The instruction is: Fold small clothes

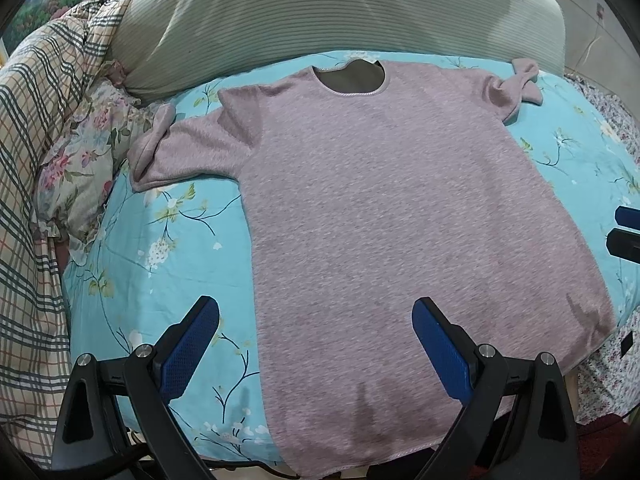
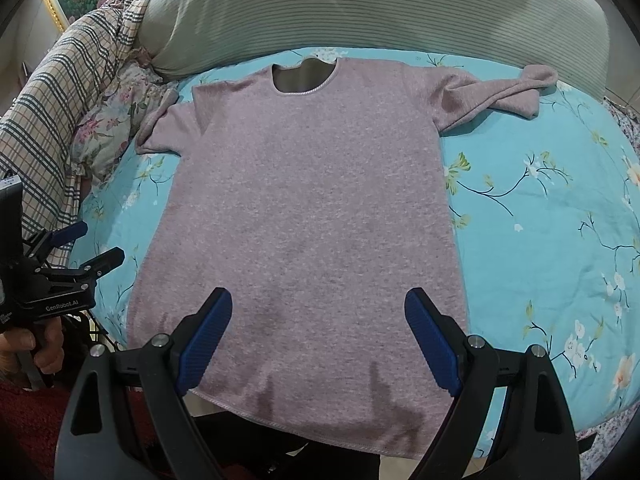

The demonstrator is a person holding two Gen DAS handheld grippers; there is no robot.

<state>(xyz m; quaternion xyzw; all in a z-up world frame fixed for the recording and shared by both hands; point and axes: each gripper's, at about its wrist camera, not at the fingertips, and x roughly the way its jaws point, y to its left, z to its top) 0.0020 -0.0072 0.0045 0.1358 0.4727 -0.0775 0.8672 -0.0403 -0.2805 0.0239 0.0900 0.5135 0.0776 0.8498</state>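
Left wrist view: the left gripper (image 1: 316, 316) hangs above the hem of the pink top (image 1: 360, 200), jaws wide apart and holding nothing, tipped steeply downward. One finger stands over the hem, the other over the blue floral sheet (image 1: 168, 264) just beside the top's edge. The right gripper (image 2: 318, 308) sits likewise over the hem, jaws wide and empty, both fingers over the fabric (its tilt matches the left).

Risks, as judged: the hem overhangs the near edge of the bed, so a one-sided pull could drag the top off. A pinch beside the hem could catch the sheet as well. Farther from the hem, both sleeves (image 2: 500, 96) lie bunched and twisted; folded unsmoothed, they would leave lumps. Beyond the neckline lies a green ribbed pillow (image 1: 320, 12).
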